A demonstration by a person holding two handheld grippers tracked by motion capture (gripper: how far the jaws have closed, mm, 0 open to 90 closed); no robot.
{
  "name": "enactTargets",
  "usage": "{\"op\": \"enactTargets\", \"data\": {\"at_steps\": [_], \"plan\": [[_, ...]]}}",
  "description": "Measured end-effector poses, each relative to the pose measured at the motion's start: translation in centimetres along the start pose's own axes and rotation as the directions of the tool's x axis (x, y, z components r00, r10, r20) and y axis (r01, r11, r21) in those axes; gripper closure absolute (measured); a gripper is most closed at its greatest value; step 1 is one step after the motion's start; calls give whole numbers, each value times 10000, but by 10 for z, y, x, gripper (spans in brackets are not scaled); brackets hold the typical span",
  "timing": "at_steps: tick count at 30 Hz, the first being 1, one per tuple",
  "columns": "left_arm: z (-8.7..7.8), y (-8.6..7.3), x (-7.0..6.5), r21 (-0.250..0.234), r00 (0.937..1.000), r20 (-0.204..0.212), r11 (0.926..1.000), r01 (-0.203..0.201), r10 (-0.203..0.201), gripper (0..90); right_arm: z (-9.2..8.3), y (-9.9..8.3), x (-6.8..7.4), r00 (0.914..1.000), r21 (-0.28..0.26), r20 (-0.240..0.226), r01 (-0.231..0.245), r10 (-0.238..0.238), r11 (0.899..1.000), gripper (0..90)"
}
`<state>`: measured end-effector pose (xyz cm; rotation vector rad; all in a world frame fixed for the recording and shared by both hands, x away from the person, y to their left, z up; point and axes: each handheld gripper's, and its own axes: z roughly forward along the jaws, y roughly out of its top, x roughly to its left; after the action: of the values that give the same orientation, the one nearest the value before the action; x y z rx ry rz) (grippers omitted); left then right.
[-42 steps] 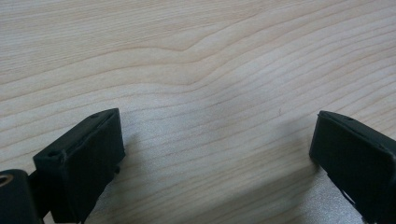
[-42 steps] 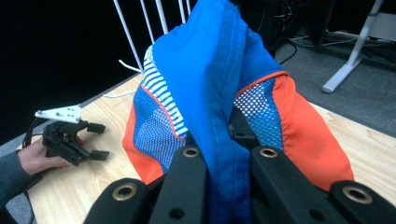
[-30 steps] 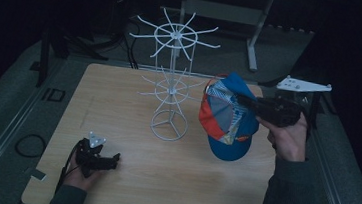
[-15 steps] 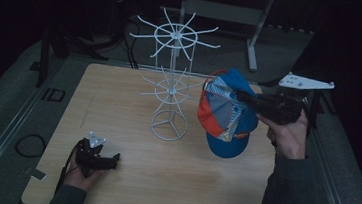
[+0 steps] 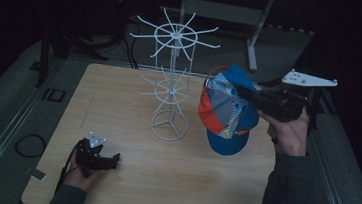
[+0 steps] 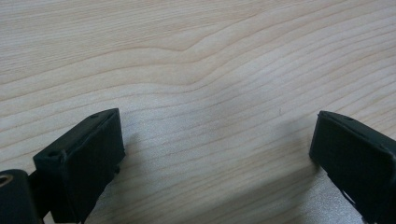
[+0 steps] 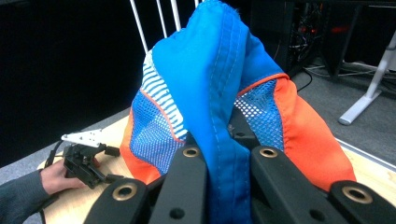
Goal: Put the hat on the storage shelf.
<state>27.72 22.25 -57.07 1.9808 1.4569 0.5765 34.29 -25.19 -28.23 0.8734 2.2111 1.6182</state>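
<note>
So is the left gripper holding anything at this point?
No: in its own view the left gripper has both jaws spread wide apart, with bare wooden table showing between them.

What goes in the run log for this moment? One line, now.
right gripper: shut on cap, held above table beside wire rack | left gripper: open, resting on table

light: dim — surroundings near black | table [image 5: 119, 101]: pale wood, rounded corners | floor [image 5: 2, 115]: grey carpet | rail [image 5: 5, 135]: metal strip left of table | cables [image 5: 124, 41]: dark, on floor behind table | desk frame [image 5: 253, 33]: grey legs at back — more in right gripper view [image 7: 369, 98]
</note>
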Motion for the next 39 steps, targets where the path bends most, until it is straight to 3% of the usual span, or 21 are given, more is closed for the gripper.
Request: {"op": "enactTargets", "data": {"at_steps": [39], "plan": [[0,0,0,10,10000,2,10000,-17,17,31,-5,16,-2,9997,-540,70,234,-230,9983,879]]}}
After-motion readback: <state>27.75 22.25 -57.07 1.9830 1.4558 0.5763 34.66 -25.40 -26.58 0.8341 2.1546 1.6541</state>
